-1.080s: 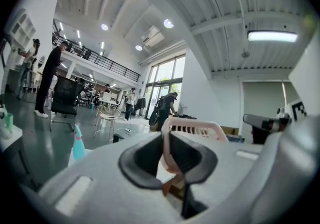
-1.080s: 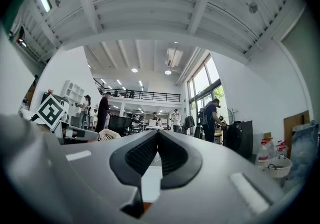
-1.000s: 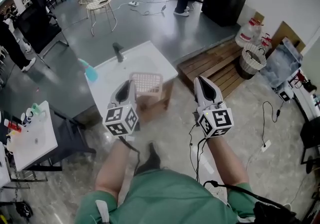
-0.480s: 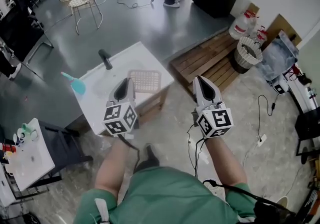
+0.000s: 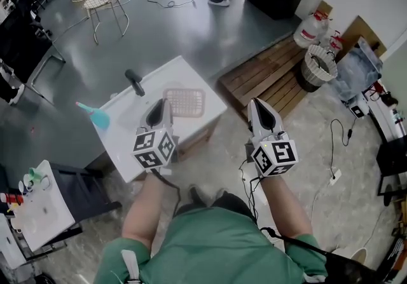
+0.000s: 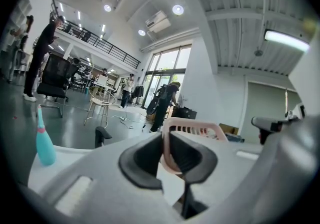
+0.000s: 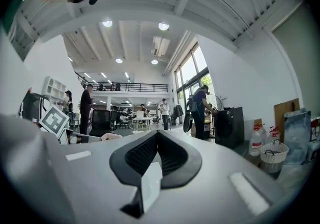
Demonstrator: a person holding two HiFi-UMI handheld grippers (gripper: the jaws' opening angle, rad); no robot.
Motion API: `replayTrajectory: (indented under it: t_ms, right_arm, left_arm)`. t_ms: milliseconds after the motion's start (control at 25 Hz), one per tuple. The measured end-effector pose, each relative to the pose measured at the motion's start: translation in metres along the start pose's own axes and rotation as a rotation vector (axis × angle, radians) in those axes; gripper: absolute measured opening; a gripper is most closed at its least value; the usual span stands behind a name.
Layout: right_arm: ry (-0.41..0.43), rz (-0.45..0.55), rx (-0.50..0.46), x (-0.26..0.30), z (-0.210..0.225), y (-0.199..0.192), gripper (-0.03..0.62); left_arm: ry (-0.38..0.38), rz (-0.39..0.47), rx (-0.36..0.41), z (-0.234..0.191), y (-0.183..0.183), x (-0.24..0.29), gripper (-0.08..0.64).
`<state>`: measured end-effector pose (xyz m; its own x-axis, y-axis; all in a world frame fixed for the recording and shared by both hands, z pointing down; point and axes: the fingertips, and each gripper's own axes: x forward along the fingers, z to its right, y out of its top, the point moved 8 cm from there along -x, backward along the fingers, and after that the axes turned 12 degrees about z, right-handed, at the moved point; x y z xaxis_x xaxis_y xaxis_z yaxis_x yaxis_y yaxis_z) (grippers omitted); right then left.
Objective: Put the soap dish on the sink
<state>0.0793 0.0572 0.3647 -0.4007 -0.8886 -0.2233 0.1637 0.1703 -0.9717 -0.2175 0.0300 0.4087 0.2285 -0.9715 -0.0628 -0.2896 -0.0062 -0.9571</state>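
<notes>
Pink soap dish [image 5: 186,103] was clamped by its near rim in the left tool [image 5: 161,105] and held over the white sink [image 5: 119,138], right of the black faucet [image 5: 134,82]. Contact with the sink top couldn't be told. Right tool [image 5: 255,105] was closed on nothing, past the sink's right edge.

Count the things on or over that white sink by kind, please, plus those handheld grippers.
Pink soap dish: 1
Teal bottle: 1
Black faucet: 1
Grippers: 2 (left gripper, right gripper)
Total: 5
</notes>
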Motion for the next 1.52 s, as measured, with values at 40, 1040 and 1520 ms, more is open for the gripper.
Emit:
replayTrajectory:
  t_ms: [40,1040,1520]
  right_arm:
    - [0.001,0.000,0.002,0.005,0.002,-0.002,0.002]
    - [0.203,-0.084,0.134,0.183,0.162,-0.089,0.002]
    - [0.297,-0.129,0.209,0.229,0.212,-0.120,0.002]
  left_arm:
    - [0.002,-0.004,-0.001,-0.002,-0.002,0.005,0.040]
    - [0.228,-0.104,0.052,0.005,-0.075,0.195,0.040]
    - [0.364,-0.218,0.060,0.006,-0.129,0.238,0.041]
